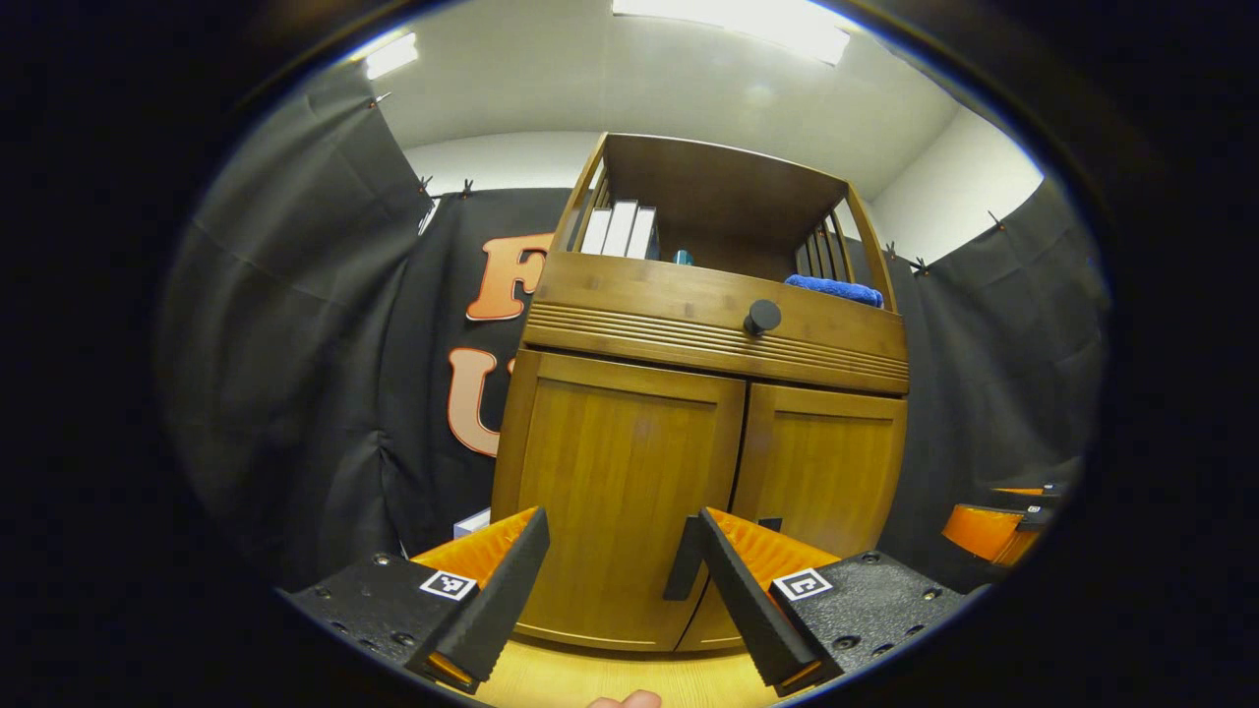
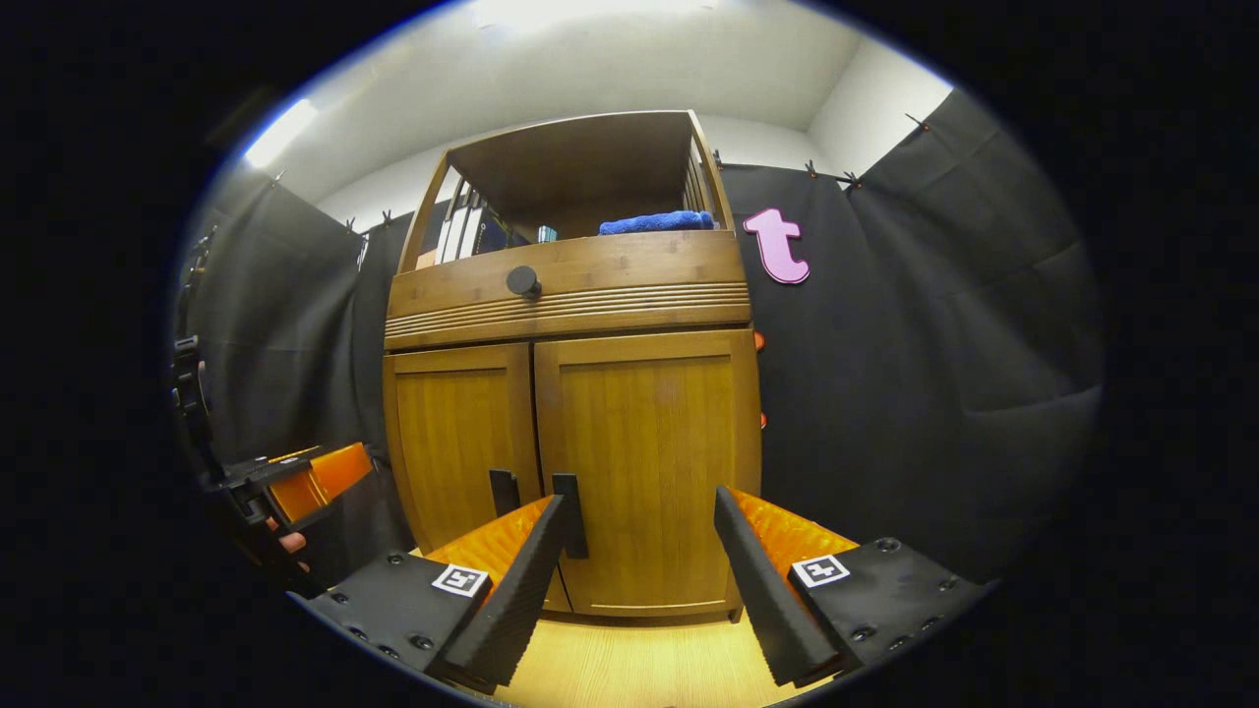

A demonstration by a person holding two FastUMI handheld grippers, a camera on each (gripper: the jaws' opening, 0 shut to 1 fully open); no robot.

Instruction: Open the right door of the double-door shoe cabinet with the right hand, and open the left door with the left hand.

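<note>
both cabinet doors look shut. left claw (image 1: 618,560) gapes before the left door (image 1: 620,492); right claw (image 2: 641,546) gapes before the right door (image 2: 649,462), empty.

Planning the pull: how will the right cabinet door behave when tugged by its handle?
The right door looks like a rigid wood panel, so it should swing, not flex. Its slim vertical handle by the centre seam may slip from a loose grip.

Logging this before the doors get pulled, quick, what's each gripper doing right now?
Left gripper: open, holding nothing, short of the left door.
Right gripper: open, holding nothing, short of the right door.
</note>
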